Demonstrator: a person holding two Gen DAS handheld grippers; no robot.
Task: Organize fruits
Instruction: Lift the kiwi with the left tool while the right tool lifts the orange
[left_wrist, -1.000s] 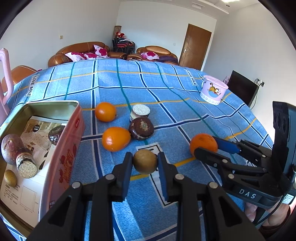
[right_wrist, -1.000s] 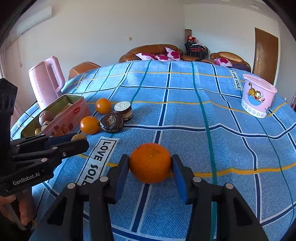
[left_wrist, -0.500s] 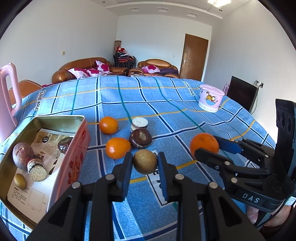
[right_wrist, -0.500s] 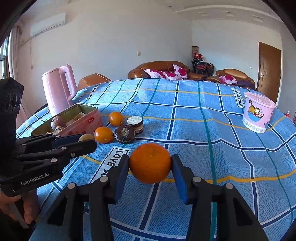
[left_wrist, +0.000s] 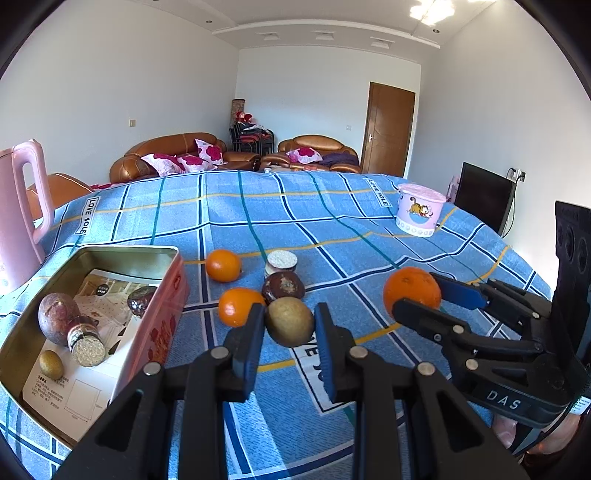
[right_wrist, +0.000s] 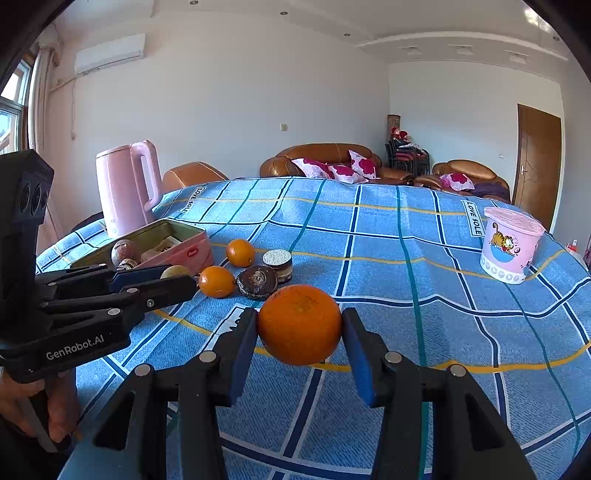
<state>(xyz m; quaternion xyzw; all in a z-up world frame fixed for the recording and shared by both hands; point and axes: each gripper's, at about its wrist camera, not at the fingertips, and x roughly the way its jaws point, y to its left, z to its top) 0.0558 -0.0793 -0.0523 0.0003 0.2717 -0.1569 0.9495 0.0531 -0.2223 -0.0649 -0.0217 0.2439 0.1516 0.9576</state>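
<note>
Fingers of left gripper (left_wrist: 289, 325) clamp a brown fruit (left_wrist: 290, 321); right gripper (right_wrist: 299, 328) level, clamping one large orange (right_wrist: 299, 324). Two small oranges (left_wrist: 223, 265) on worktop.

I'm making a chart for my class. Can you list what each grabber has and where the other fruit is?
left gripper: shut on brown-green fruit
right gripper: shut on big orange
on blue cloth: two small oranges, two round cakes
in pink tin: purple fruit, small green fruit, cakes
also: pink kettle, pink cup
</note>
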